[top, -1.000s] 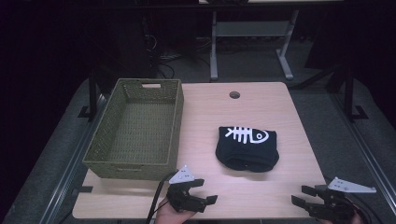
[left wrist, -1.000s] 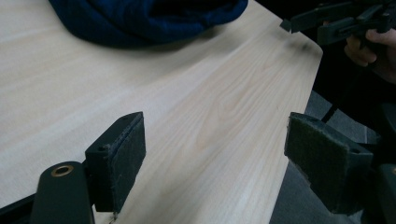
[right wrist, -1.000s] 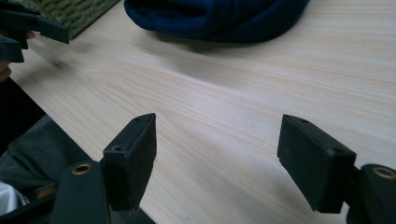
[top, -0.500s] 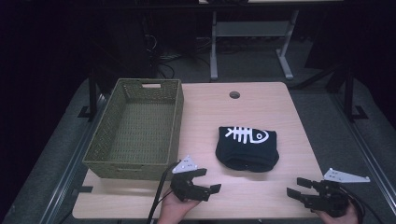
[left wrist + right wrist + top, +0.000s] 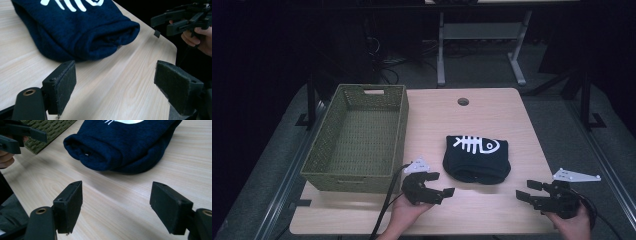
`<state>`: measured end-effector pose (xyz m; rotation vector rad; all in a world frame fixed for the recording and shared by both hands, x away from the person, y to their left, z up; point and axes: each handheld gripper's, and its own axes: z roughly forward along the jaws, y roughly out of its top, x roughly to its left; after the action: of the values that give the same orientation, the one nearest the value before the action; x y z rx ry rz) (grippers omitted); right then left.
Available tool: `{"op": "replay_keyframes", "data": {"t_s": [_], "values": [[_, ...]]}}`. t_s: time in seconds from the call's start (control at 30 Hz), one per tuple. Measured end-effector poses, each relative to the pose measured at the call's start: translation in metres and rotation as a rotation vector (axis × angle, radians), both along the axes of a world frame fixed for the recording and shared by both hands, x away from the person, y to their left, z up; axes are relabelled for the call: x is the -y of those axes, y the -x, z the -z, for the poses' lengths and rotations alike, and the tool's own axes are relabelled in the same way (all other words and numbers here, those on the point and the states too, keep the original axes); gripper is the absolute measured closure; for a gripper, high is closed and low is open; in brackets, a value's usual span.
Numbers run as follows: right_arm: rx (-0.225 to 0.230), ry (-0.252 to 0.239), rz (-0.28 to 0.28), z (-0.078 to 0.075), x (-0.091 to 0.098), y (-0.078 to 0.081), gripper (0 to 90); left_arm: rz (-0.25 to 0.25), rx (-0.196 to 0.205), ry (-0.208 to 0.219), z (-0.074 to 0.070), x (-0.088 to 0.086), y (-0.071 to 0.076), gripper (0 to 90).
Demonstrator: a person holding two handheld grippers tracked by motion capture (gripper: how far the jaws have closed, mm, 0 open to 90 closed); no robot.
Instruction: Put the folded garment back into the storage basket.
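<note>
A folded dark navy garment [image 5: 477,159] with a white fish-skeleton print lies in the middle of the light wooden table [image 5: 492,115]. My left gripper [image 5: 442,184] is open, hovering just off the garment's near left corner, nothing between its jaws. My right gripper [image 5: 526,191] is open near the table's front right edge, apart from the garment. In the left gripper view the garment's rolled edge [image 5: 82,30] lies ahead of the open jaws [image 5: 116,86]. In the right gripper view the same fold [image 5: 120,145] lies ahead of the open gripper [image 5: 116,206].
An empty olive woven basket [image 5: 357,135] stands on the table's left side, close to my left hand. A round cable hole [image 5: 463,101] sits near the far edge. Dark floor, cables and a desk frame lie beyond the table.
Both grippers have moved forward and inward over the table's front edge toward the garment. The garment and basket have not moved.
</note>
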<state>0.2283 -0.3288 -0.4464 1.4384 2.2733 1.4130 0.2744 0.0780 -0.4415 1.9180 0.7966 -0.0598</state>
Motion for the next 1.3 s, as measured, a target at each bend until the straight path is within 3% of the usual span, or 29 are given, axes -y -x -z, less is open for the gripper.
{"op": "replay_keyframes", "data": {"t_s": [0.47,0.7,0.87,1.07,1.13,1.17,1.3], "values": [[-0.027,-0.014,-0.019,-0.003,-0.002,-0.027,26.1,-0.025,-0.014,-0.004,0.003,0.016,-0.025,18.1],[-0.019,-0.019,-0.028,-0.01,-0.005,-0.038,26.0,-0.04,-0.002,-0.018,0.003,0.018,-0.032,17.9],[-0.027,0.01,-0.05,-0.019,-0.013,-0.049,25.3,-0.089,-0.011,0.029,0.001,0.015,-0.04,17.9],[-0.038,0.04,-0.064,-0.023,-0.019,-0.062,25.1,-0.11,0.01,-0.028,0.002,0.02,-0.052,17.9],[-0.051,0.031,-0.073,-0.023,-0.021,-0.067,25.1,-0.114,-0.005,-0.016,0.003,0.021,-0.057,17.9],[-0.063,0.053,-0.074,-0.023,-0.023,-0.073,24.8,-0.119,-0.005,-0.025,0.003,0.022,-0.06,17.9],[-0.086,0.046,-0.061,-0.022,-0.023,-0.082,24.8,-0.138,-0.017,-0.036,0.004,0.026,-0.071,18.0]]}}
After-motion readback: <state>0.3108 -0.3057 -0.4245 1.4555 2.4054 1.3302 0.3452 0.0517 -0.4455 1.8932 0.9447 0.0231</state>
